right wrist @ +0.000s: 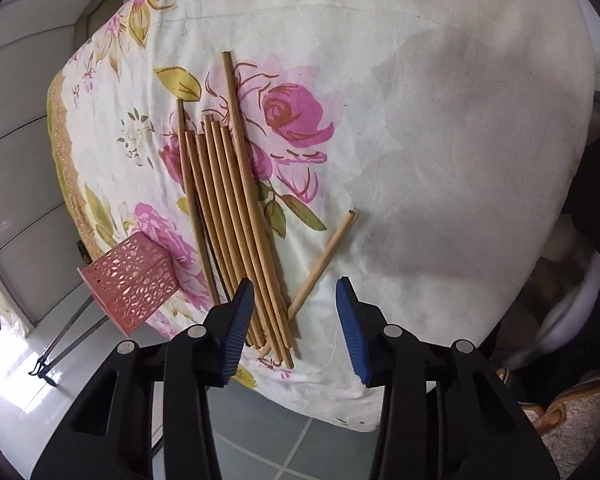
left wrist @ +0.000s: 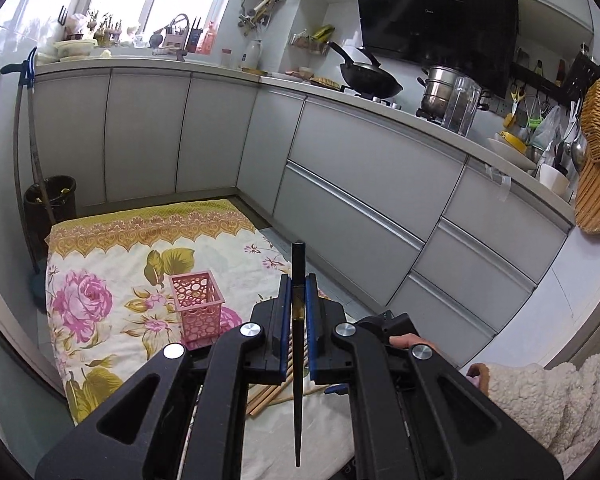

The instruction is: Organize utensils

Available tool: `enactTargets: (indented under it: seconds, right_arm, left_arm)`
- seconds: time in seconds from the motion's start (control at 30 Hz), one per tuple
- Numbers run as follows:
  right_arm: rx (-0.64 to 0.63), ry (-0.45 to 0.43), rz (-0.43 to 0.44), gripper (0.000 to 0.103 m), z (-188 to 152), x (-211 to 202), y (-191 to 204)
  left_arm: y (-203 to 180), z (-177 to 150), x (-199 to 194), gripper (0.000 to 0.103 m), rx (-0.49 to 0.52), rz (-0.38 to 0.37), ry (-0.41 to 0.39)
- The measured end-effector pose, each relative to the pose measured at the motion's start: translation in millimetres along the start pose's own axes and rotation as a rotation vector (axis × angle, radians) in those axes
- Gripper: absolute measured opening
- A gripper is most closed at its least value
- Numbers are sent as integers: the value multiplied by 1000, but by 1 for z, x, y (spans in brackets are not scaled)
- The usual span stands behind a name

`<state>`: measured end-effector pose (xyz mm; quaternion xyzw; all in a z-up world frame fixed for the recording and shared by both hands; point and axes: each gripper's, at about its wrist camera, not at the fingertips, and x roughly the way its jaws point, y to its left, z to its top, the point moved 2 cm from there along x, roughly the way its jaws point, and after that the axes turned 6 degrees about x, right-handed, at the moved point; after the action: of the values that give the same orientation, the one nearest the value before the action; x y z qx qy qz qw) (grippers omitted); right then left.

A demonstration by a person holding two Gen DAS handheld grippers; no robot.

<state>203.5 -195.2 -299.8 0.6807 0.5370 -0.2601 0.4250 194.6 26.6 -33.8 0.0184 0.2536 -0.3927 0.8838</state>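
Observation:
My left gripper [left wrist: 298, 280] is shut on a black chopstick [left wrist: 298, 256] that stands upright between the blue pads, its thin tip pointing down. It hangs above the flowered tablecloth [left wrist: 112, 248], to the right of a pink perforated utensil holder [left wrist: 198, 304]. In the right wrist view, my right gripper [right wrist: 294, 284] is open above the near ends of a bundle of several wooden chopsticks [right wrist: 228, 200] lying on the cloth [right wrist: 440, 120]. One loose wooden chopstick [right wrist: 328, 256] lies slanted beside the bundle. The pink holder [right wrist: 130, 280] stands at the left of the bundle.
Grey kitchen cabinets [left wrist: 352, 208] run behind and right of the table, with a wok [left wrist: 370, 76] and steel pot [left wrist: 438, 92] on the counter. A dark bin [left wrist: 50, 204] stands in the corner. A hand in a fleece sleeve [left wrist: 540, 396] is at lower right.

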Motion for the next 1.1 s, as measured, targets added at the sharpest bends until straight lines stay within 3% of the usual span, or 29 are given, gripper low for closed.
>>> enactTargets:
  seconds: [0.13, 0.37, 0.47, 0.63, 0.77, 0.87, 0.97, 1.1]
  right_arm:
    - [53, 33, -123, 43, -1, 26, -10]
    - [93, 47, -141, 49, 10, 26, -4]
    - [100, 52, -192, 50, 15, 28, 8]
    - [111, 53, -172, 47, 25, 21, 11]
    - [75, 69, -141, 12, 28, 14, -9]
    - [70, 62, -73, 7, 34, 6, -23]
    - [13, -37, -126, 0, 41, -21, -38]
    - [-13, -66, -105, 0, 67, -46, -58]
  left_arm:
    - [7, 0, -7, 6, -14, -2, -15]
    - [14, 0, -11, 6, -40, 5, -30]
    - [14, 1, -12, 6, -43, 5, -34]
    - [15, 2, -19, 6, -53, 7, -52]
    - [21, 2, -22, 6, -85, 6, -56]
    - [21, 3, -25, 6, -97, 8, -65]
    - [16, 5, -29, 7, -88, 3, -77]
    - [7, 8, -31, 7, -75, -10, -86]
